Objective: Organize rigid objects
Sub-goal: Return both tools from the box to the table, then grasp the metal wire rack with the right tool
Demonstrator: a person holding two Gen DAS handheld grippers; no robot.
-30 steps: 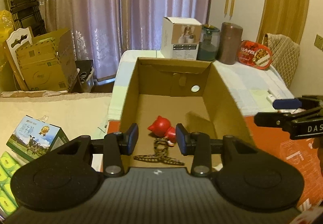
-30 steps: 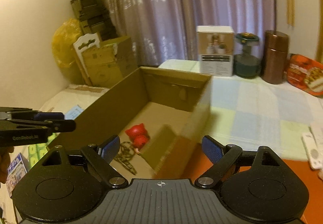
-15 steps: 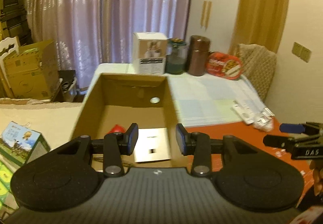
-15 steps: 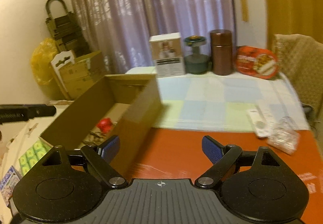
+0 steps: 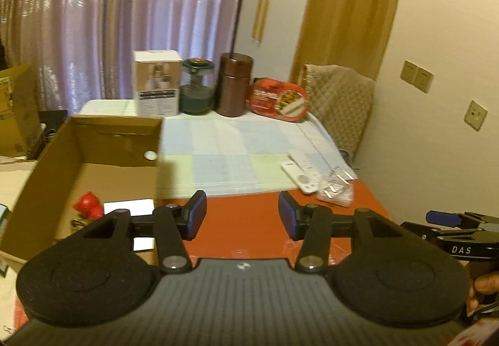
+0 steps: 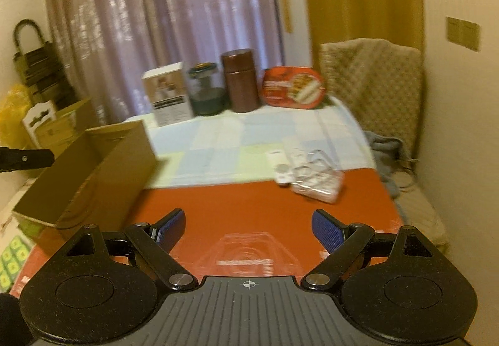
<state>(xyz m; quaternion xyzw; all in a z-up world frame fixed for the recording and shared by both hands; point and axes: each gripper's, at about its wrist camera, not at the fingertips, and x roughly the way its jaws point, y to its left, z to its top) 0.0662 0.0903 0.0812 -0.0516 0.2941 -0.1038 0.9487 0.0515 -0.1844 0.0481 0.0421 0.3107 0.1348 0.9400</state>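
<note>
The left gripper [image 5: 241,215] hung over the smooth red mat [image 5: 255,221], its ribbed blue pads having just been opening, with nothing between them. The right gripper [image 6: 248,229] stood wide apart above the same mat, empty as well; its black tip showed at the right edge of the left wrist view, with part of a hand [image 5: 483,285] below it.

To the left sat the open cardboard box [image 5: 93,140], plain brown with a round hole in its far wall. Inside lay a glossy red figurine [image 5: 89,205], a flat white card [image 5: 129,208] and a dark braided piece too hidden to identify.

Near the mat's far right corner lay a slim white remote [image 5: 299,174] and, just beside it, a crinkled clear plastic packet [image 6: 316,187] of small metal pieces.

Beyond stretched a pale checked tablecloth [image 5: 234,146]. Along the table's far edge stood a white carton [image 5: 157,87], a green-lidded glass jar [image 5: 198,87], a brown cylindrical canister [image 5: 234,85] and a red oval tin [image 5: 279,99] propped upright. A quilted beige cover [image 5: 343,102] draped a chair, and gauzy mauve curtains [image 5: 124,9] hung behind.
</note>
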